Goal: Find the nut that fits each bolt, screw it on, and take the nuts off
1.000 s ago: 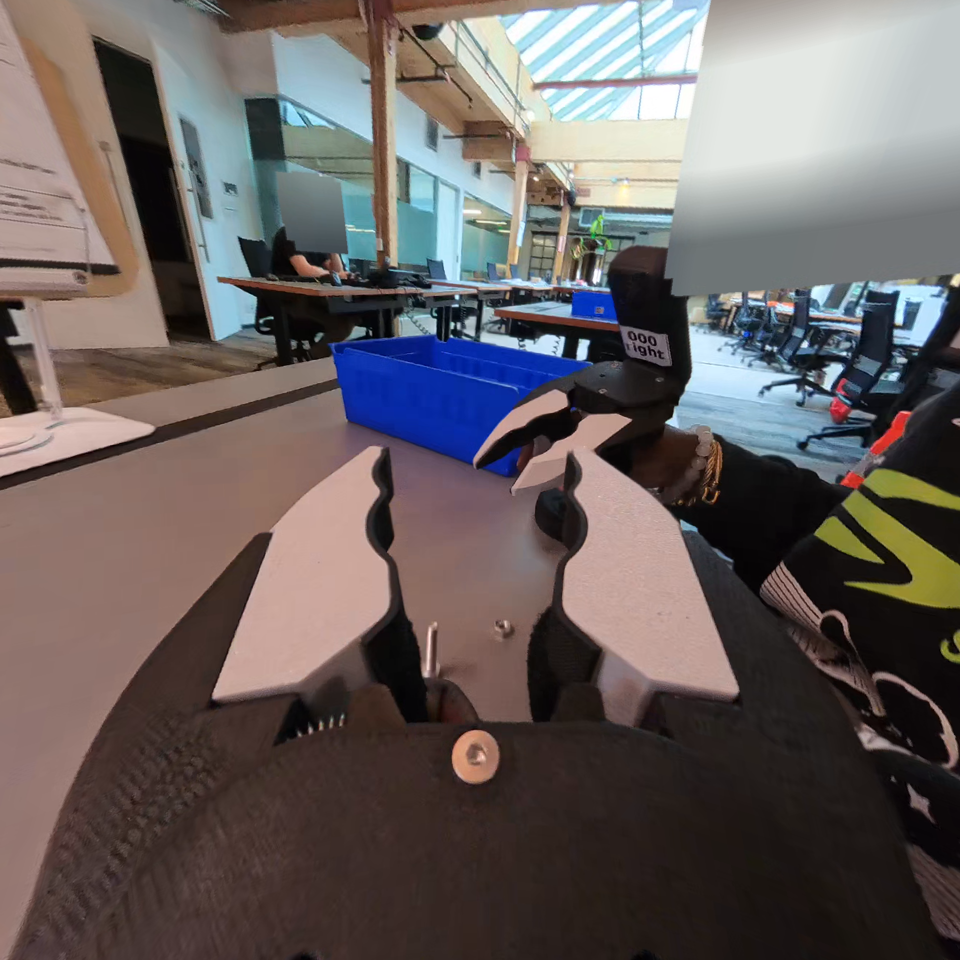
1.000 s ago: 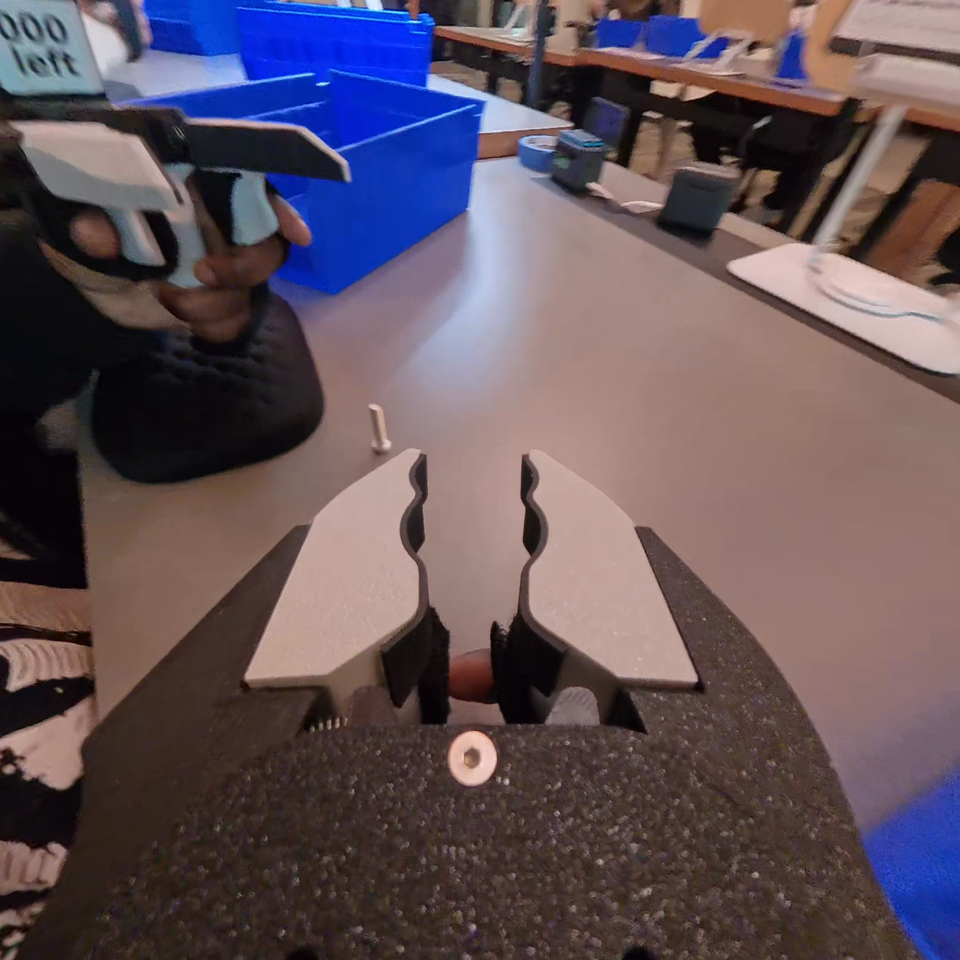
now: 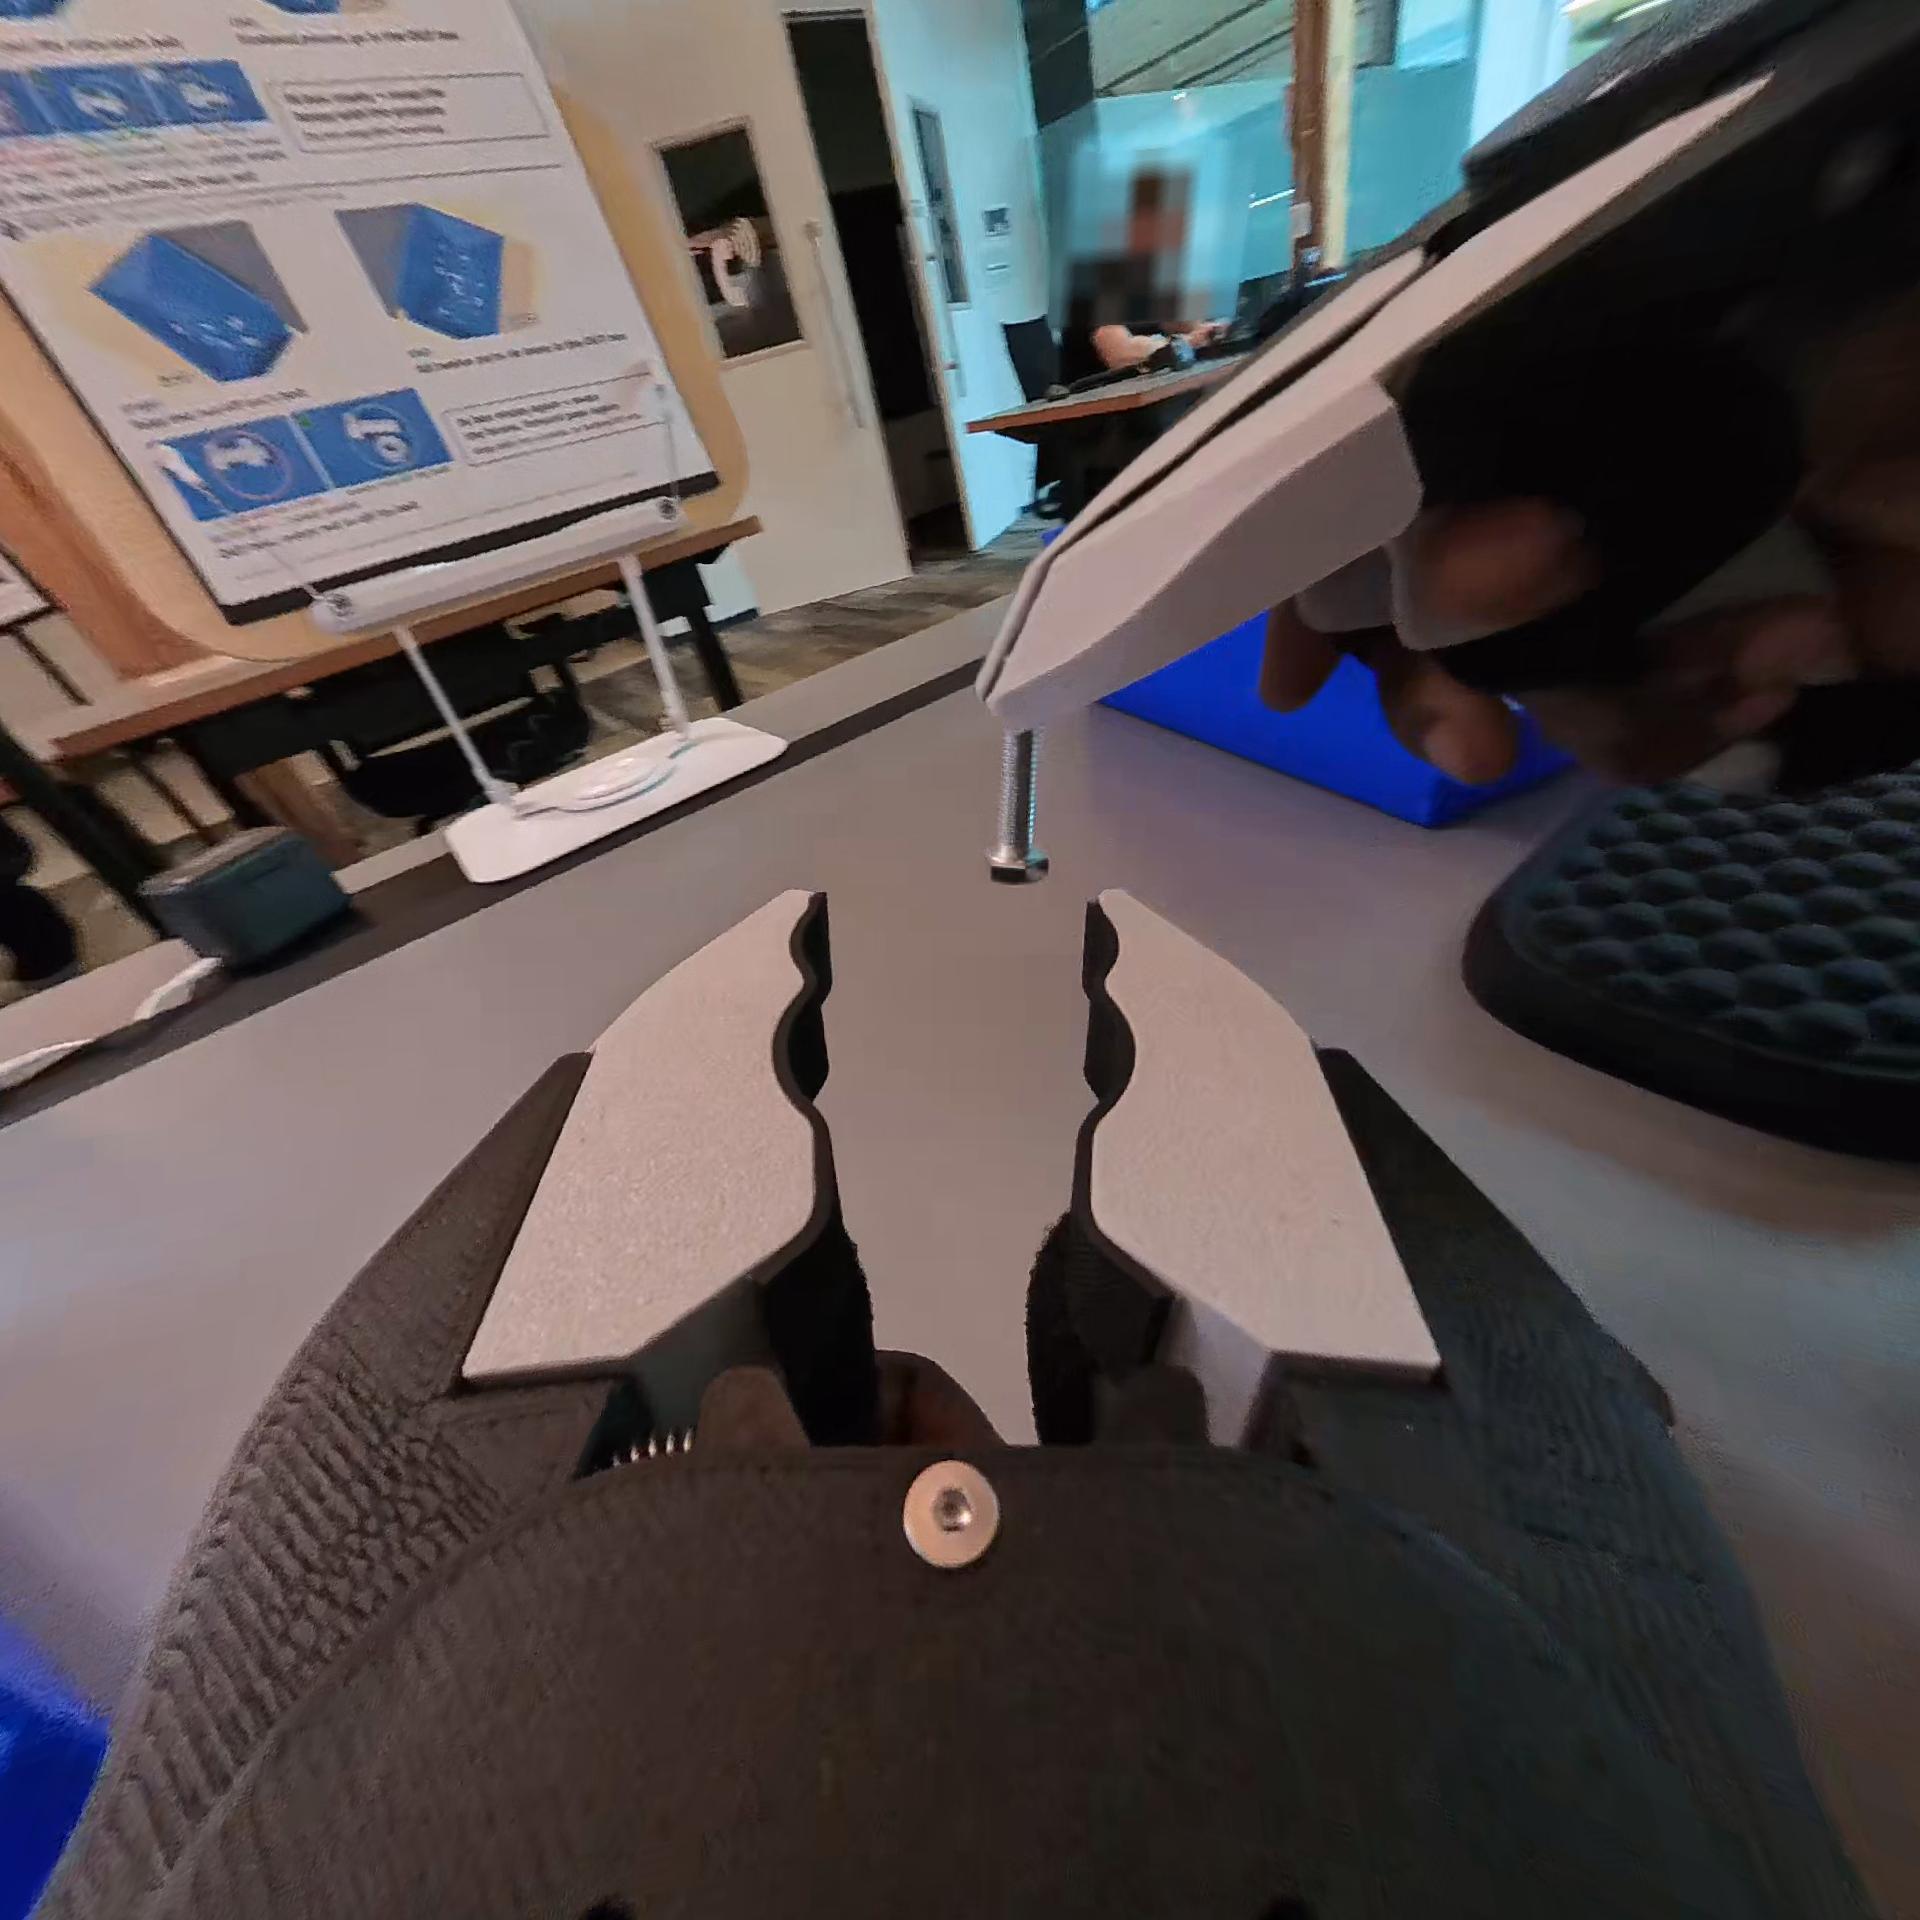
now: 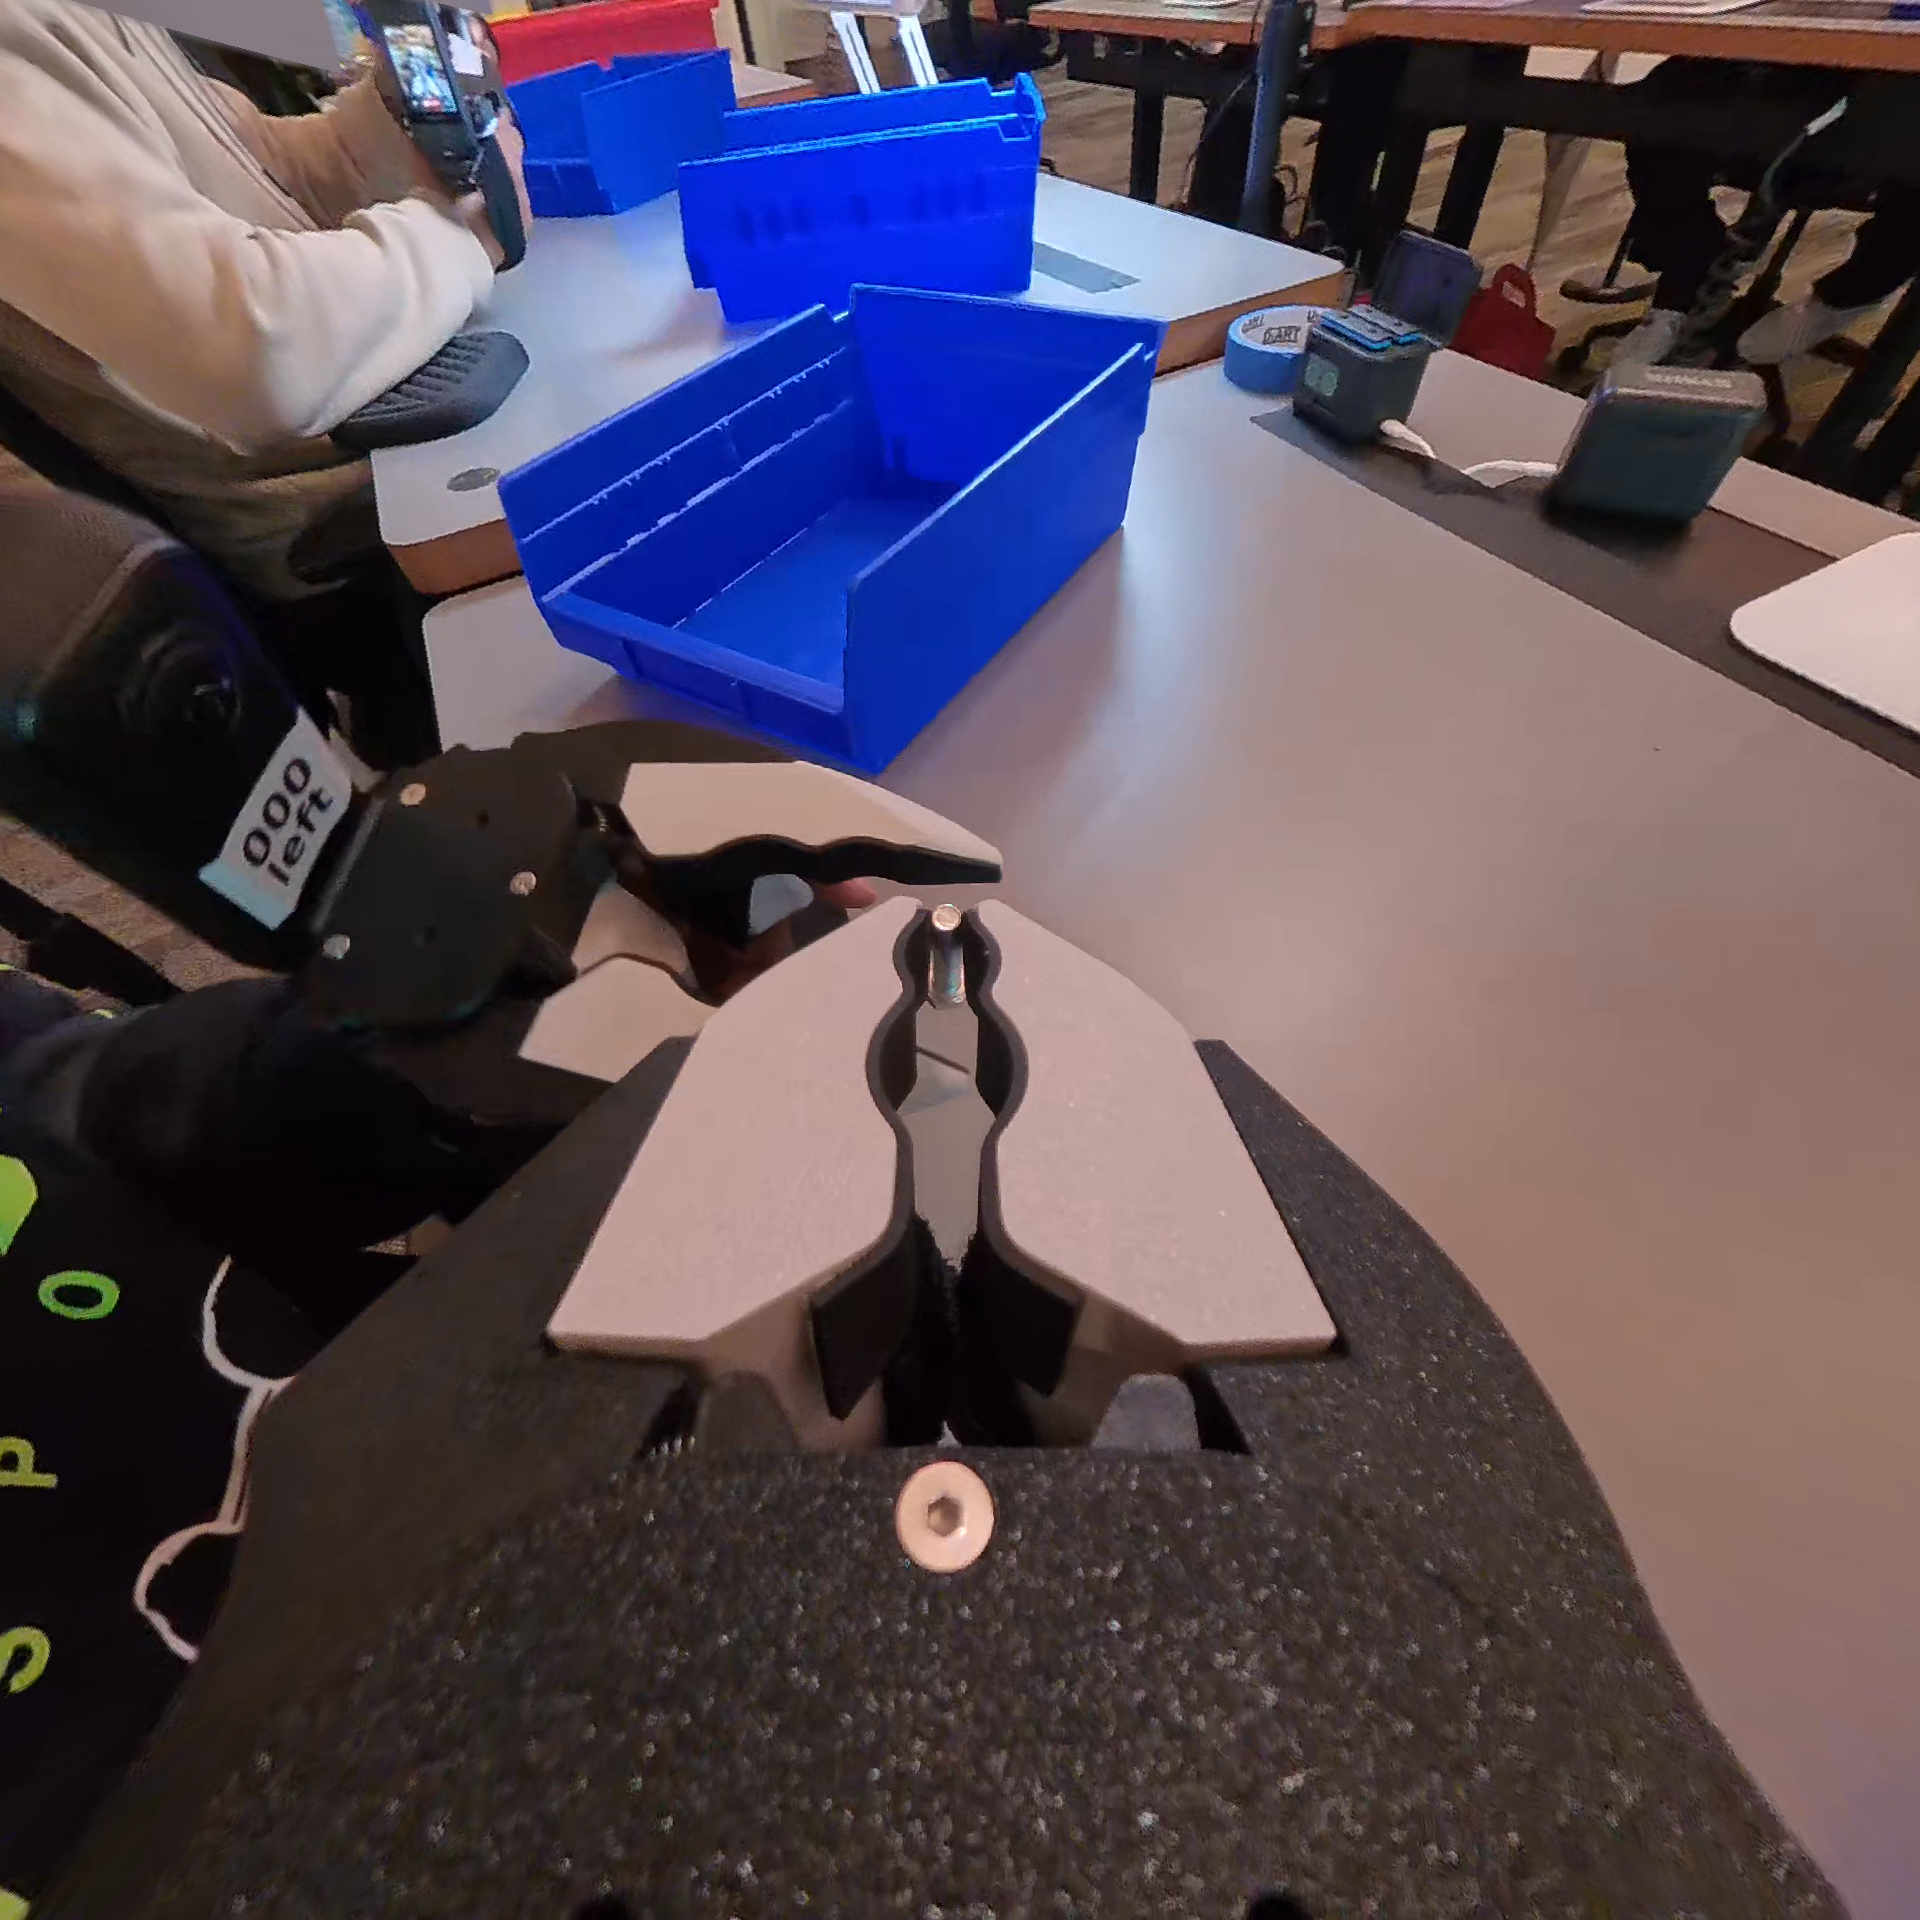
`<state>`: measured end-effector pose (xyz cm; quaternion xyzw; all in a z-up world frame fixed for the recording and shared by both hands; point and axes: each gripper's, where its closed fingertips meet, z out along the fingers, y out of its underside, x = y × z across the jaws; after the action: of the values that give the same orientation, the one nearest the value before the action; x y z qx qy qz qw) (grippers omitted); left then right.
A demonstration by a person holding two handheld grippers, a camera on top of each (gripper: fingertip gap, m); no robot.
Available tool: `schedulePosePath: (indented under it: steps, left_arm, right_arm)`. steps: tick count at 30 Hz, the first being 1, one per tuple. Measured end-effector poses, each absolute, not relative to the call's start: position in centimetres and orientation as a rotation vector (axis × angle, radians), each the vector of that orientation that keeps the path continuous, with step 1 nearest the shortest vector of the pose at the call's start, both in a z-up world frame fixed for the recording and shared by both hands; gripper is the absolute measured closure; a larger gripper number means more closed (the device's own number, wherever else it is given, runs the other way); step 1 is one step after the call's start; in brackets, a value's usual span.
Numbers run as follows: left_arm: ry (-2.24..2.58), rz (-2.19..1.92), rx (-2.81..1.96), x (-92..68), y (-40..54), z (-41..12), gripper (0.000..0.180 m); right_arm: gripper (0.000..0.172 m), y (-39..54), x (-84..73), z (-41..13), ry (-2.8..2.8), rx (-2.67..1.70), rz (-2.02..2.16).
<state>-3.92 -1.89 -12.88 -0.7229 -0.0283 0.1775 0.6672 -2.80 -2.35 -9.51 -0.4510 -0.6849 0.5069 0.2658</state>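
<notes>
Jaws of the right gripper (image 4: 943,920) pinch only the threaded tip of a silver bolt (image 3: 1018,805), head hanging just above the grey table (image 3: 623,1039), while the left gripper (image 3: 956,909) gapes empty just below it. So shallow a hold could let the bolt pivot or drop if nudged. Bare table lies ahead, with a blue bin (image 4: 883,540) and black pad (image 3: 1714,966) nearby.

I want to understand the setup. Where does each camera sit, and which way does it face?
Left wrist view: on the left gripper, facing across the grey table toward a sign stand; its open jaws show.
Right wrist view: on the right gripper, facing a blue bin; its jaws, shut on a bolt, show.
Shared: table, bin, bolt, both grippers.
</notes>
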Motion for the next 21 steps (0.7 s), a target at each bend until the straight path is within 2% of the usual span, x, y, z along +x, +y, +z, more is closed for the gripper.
schedulePosePath:
  steps: [9,21]
  left_arm:
    - [-0.097,0.608,-1.605,-4.3,-1.8,-12.1,0.153]
    - [-0.1,0.592,-1.616,-4.4,-1.6,-12.7,0.17]
  right_arm:
    - [0.166,-3.1,-3.4,-9.1,-1.738,-1.3,1.396]
    - [0.166,-3.4,-3.4,-9.3,-1.724,-1.315,1.428]
